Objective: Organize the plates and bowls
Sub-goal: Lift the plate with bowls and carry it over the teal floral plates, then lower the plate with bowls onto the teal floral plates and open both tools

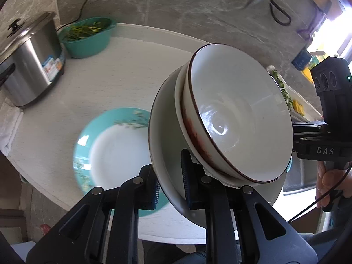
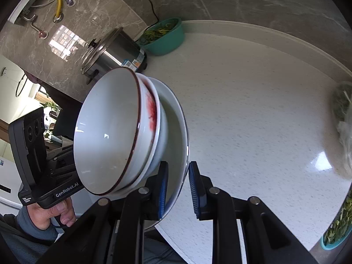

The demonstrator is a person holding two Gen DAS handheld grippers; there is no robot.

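A stack of white dishes hangs in the air between both grippers: a wide bottom bowl (image 1: 165, 132) with a dark rim, a smaller white bowl, and a top bowl (image 1: 237, 118) with a brown rim and a red smear on its outside. My left gripper (image 1: 170, 182) is shut on the bottom bowl's rim. My right gripper (image 2: 177, 189) is shut on the opposite rim of the same bowl (image 2: 176, 145); the top bowl (image 2: 107, 132) is at its left. A teal-rimmed white plate (image 1: 110, 149) lies on the round table below the stack.
A steel pot with a lid (image 1: 28, 66) and a teal basin of greens (image 1: 88, 37) stand at the table's far edge (image 2: 264, 28). A bag of greens (image 2: 343, 127) and a teal basket (image 2: 336, 231) sit at the right. A white cloth (image 1: 8, 129) lies at the left.
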